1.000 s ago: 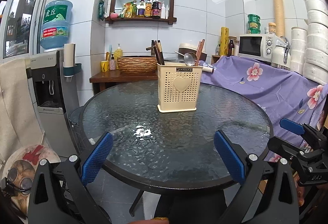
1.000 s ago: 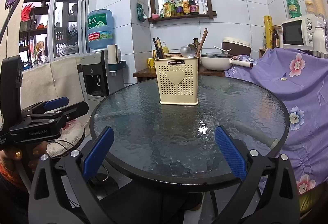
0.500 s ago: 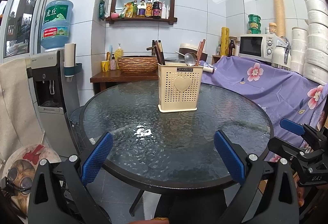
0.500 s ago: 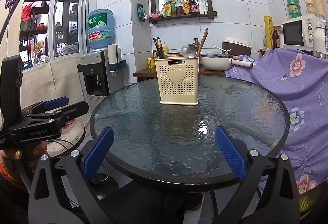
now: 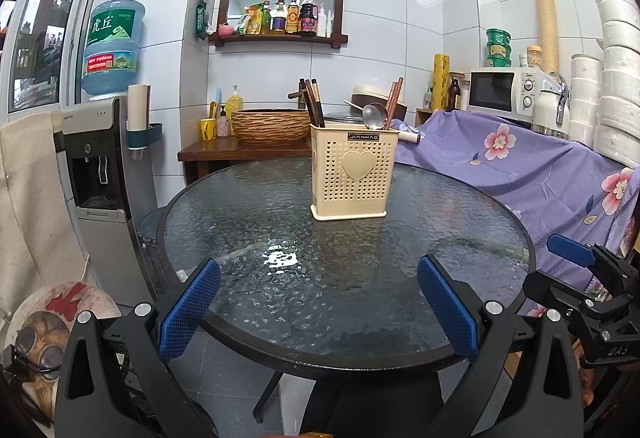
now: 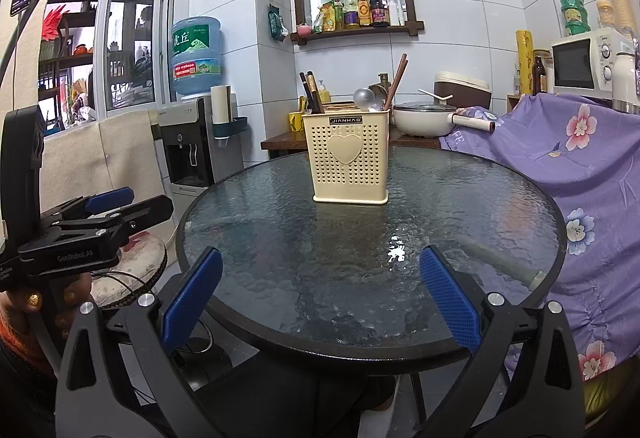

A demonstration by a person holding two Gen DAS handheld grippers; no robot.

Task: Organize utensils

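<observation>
The utensil holder (image 5: pixel 353 171) stands upright toward the far edge of the round glass surface (image 5: pixel 496 234). Both the left claw (image 5: pixel 318 304) and the right claw (image 6: pixel 318 300) are spread wide, holding nothing, at the near edge; bare glass lies between.

Cream holder (image 5: pixel 354 173), dotted with tiny heart holes, one big heart up front. Dark pebbled glass tabletop (image 5: pixel 344 278), black rim. Purple cloth (image 5: pixel 540 173) bloomed pink flowers. Both tools wore blue pads (image 5: pixel 188 308) on black.
</observation>
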